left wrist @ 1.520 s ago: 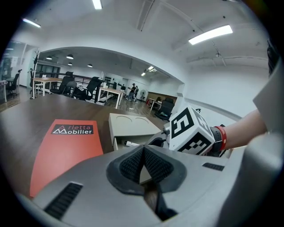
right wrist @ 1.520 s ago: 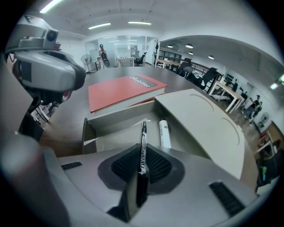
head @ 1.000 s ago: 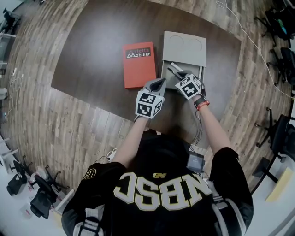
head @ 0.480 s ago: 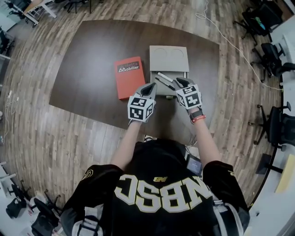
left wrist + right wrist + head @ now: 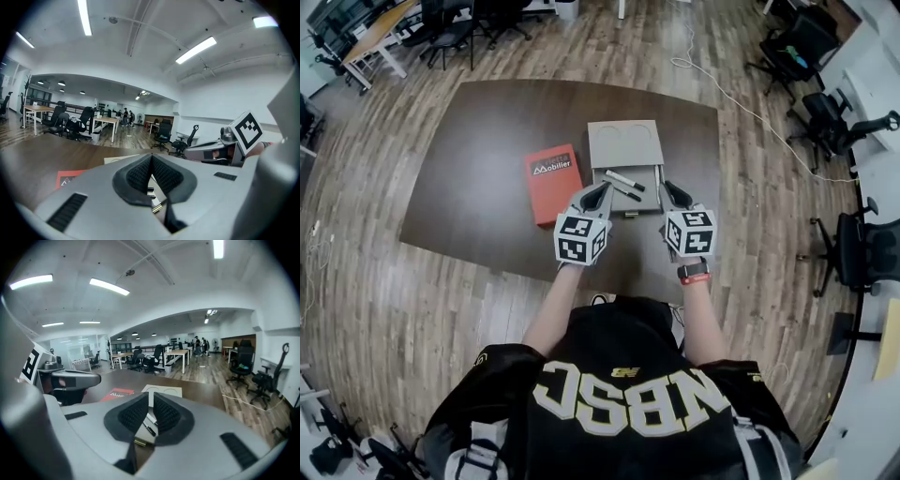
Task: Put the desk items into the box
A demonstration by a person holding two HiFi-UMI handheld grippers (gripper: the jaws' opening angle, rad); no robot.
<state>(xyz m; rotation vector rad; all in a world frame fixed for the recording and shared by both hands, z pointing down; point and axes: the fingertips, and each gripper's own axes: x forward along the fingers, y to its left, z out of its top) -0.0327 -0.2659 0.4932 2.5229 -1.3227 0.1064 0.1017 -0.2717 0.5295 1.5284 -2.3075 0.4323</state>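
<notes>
Dark tabletop [image 5: 478,159] fills mid-frame, on a wood floor. Your left gripper [image 5: 602,187] is pressed together, empty. Your right gripper [image 5: 667,188] has just been closing; a slit remains, with nothing in it. Pens [image 5: 626,179] lie in the open box [image 5: 623,141] at centre, and the red book [image 5: 553,180] is just left of it.
</notes>
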